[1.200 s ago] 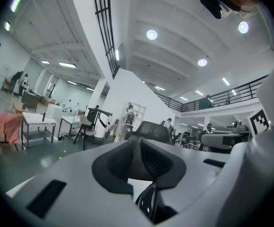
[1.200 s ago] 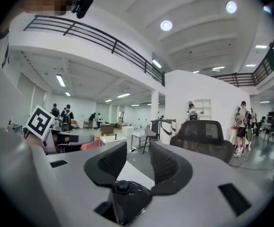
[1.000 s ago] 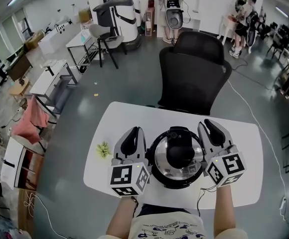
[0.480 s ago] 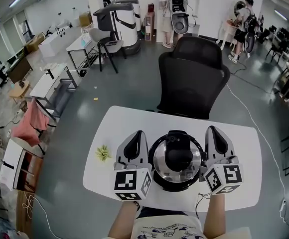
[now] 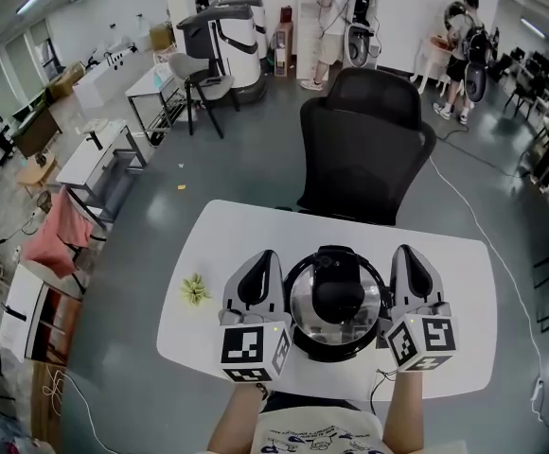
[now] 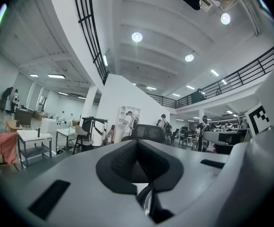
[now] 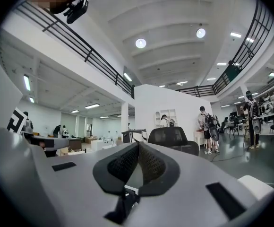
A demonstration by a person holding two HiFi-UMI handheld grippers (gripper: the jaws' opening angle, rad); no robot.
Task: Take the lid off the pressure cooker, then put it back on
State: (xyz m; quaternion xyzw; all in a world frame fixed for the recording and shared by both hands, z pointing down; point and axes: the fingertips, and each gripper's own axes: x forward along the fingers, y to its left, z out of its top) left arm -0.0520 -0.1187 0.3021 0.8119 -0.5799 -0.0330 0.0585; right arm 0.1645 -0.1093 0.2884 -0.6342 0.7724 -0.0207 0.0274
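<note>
A: Where is the lid found?

B: The pressure cooker (image 5: 336,343) is seen on the white table (image 5: 213,239), and its lid (image 5: 303,301) is seated on top.

A: And the grippers?

B: The left gripper (image 5: 259,259) and right gripper (image 5: 409,255) are held level, one just beside each flank of the pot. Both are closed on nothing.

A: Which stage is it?

B: That cannot be settled. A lid awaiting removal and a lid already returned would look alike. Any hold should be taken squarely, so the lid is kept level.
</note>
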